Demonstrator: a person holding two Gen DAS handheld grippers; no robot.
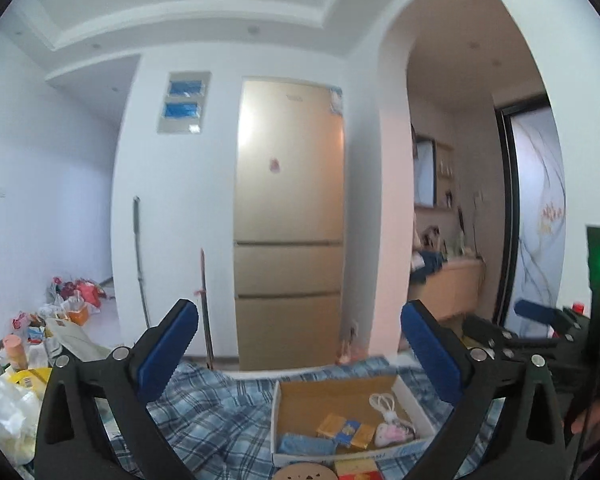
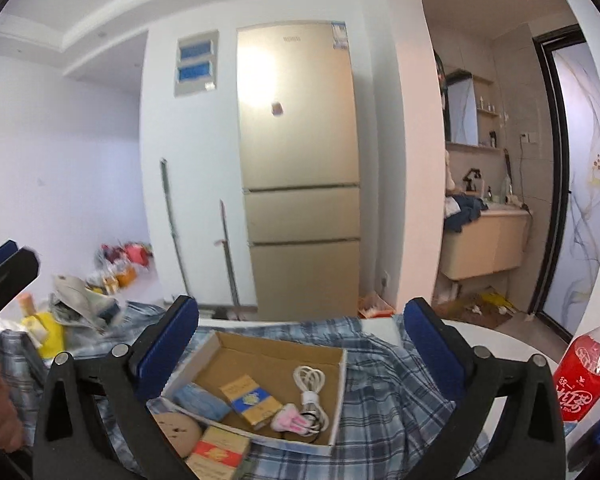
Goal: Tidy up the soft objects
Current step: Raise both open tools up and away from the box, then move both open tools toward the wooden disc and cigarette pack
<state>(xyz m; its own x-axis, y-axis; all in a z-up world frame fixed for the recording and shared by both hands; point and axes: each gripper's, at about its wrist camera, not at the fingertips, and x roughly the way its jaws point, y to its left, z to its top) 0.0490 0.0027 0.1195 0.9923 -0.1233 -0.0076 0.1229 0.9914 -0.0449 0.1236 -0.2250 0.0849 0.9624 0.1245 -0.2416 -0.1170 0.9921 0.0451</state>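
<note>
Both tongs stand wide open with nothing between the pads: the left gripper [image 1: 299, 344] and the right gripper [image 2: 301, 340] hang above the checked cloth [image 2: 384, 396]. On the cloth lies an open box [image 2: 276, 356]. Inside, left to right: a blue pack [image 2: 200, 400], a yellow pack [image 2: 252, 400], a pink soft toy [image 2: 288, 422], a white cable [image 2: 310, 380]. A red bottle [image 2: 586, 372] stands far right.

Above box: the cardboard box [image 2: 260, 364] stands open-topped, air over it free.
Right of box: red soda bottle [image 2: 586, 376] upright.
Left of box: clutter pile [image 2: 76, 312].
</note>
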